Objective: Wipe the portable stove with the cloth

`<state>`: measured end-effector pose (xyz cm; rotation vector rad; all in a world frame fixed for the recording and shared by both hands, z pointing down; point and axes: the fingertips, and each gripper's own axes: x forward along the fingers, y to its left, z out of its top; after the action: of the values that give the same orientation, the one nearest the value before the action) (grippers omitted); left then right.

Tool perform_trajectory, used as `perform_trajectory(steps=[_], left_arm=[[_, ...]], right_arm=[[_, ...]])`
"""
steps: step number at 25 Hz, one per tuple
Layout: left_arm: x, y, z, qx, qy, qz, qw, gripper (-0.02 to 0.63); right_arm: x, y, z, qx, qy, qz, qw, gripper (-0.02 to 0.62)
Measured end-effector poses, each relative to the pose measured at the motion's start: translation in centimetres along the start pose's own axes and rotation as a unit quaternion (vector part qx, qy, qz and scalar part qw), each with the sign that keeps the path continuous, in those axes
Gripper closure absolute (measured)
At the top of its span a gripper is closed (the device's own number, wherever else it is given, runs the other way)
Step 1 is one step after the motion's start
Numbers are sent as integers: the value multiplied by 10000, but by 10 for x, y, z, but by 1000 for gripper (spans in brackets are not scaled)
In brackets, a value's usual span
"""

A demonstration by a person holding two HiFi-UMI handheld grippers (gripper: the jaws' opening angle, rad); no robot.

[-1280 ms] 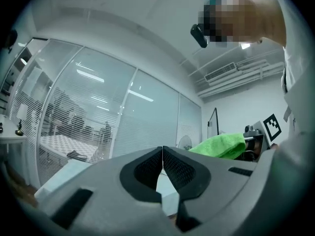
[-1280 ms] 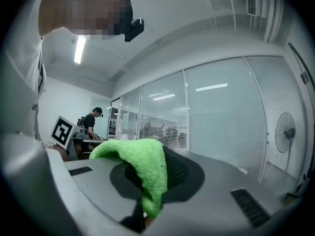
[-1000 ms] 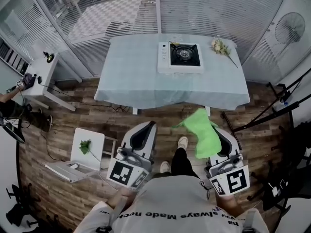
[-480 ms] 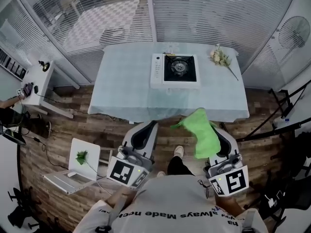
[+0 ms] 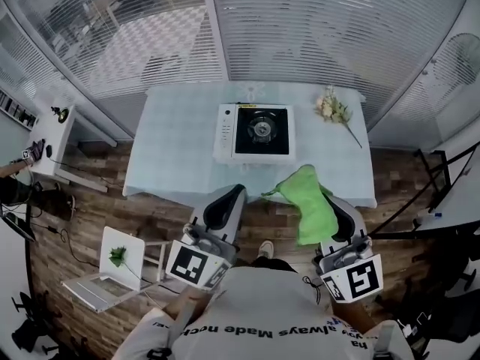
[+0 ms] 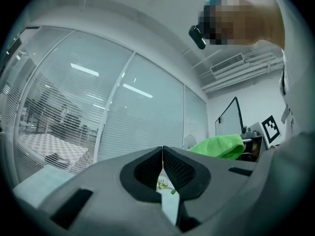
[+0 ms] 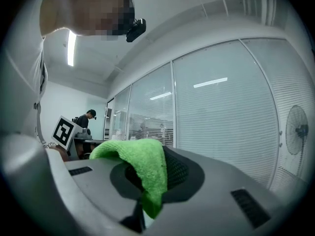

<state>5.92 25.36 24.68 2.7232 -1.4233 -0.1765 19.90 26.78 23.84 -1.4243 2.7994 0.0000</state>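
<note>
The stove sits on the table, about midway across and closer to the near edge than the far one. It is a white box with a black top, a round burner in the middle and a control strip along its left side. A bunch of flowers lies on the table to the right of the stove, apart from it.

The person stands on the wood floor short of the table and holds both grippers low in front of the body, pointing toward the table. The right gripper is clamped on the cloth, a green one. In the right gripper view the cloth is pinched between the dark pads, humps over the tips and hangs down a little on the near side. In the head view it spreads out to the left past the gripper tips and shows against the table's near edge. It is well apart from the stove.

The left gripper has its jaws closed together with nothing between them. It is held beside the right one, further left.

At the near left a small white stand on the floor carries a green sprig. Blinds cover the glass wall beyond the table. A fan stands at the far right.
</note>
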Motion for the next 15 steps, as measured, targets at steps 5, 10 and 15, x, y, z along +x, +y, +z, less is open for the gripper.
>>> perform_trajectory(steps=[5, 10, 15], left_arm=[[27, 11, -9, -15, 123, 46, 9999, 594], [46, 43, -15, -25, 151, 152, 9998, 594], [69, 88, -14, -26, 108, 172, 9998, 594]], right_arm=[[24, -22, -7, 69, 49, 98, 9999, 568], [57, -32, -12, 94, 55, 131, 9999, 568], [105, -40, -14, 28, 60, 131, 9999, 568]])
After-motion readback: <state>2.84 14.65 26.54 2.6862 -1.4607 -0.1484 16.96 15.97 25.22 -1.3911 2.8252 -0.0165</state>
